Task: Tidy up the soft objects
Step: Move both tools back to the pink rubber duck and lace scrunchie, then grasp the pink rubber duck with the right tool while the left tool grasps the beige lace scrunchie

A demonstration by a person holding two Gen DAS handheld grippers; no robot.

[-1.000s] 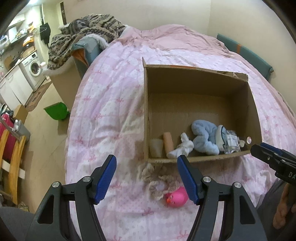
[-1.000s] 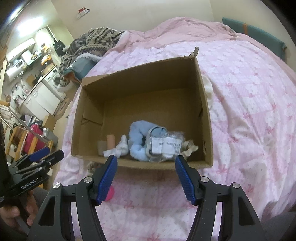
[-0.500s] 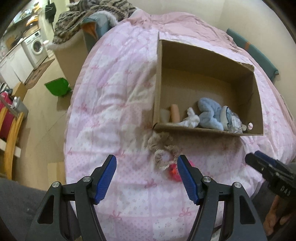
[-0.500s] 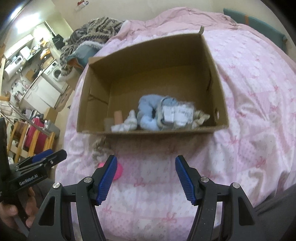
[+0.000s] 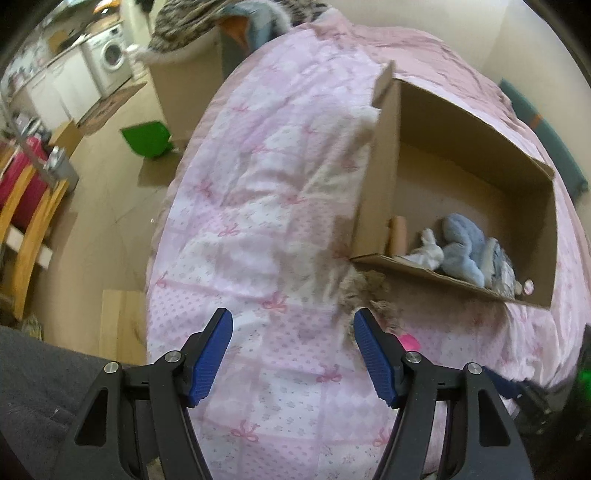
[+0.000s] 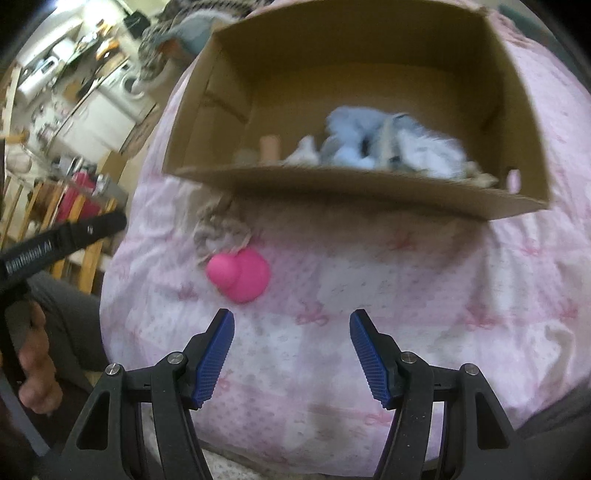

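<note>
A cardboard box (image 5: 384, 155) (image 6: 354, 188) lies on the pink quilt and holds a light-blue plush (image 5: 461, 251) (image 6: 347, 136), a white soft toy (image 5: 426, 253) and other small items. A beige crocheted piece (image 5: 365, 291) (image 6: 218, 229) and a pink rubber toy (image 6: 240, 275) (image 5: 408, 341) lie on the quilt in front of the box. My left gripper (image 5: 293, 354) is open and empty, low over the quilt, left of the beige piece. My right gripper (image 6: 291, 354) is open and empty, just below and right of the pink toy.
The pink quilted bed (image 5: 266, 206) fills the view. Its left edge drops to the floor, with a green dustpan (image 5: 147, 138), a wooden chair (image 5: 26, 206) and a washing machine (image 5: 110, 59). A pile of clothes (image 5: 207, 22) sits at the far end.
Both grippers have pulled back from the box and dropped lower toward the near quilt. The pink toy now sits close in front of the right gripper. Both stay open.
</note>
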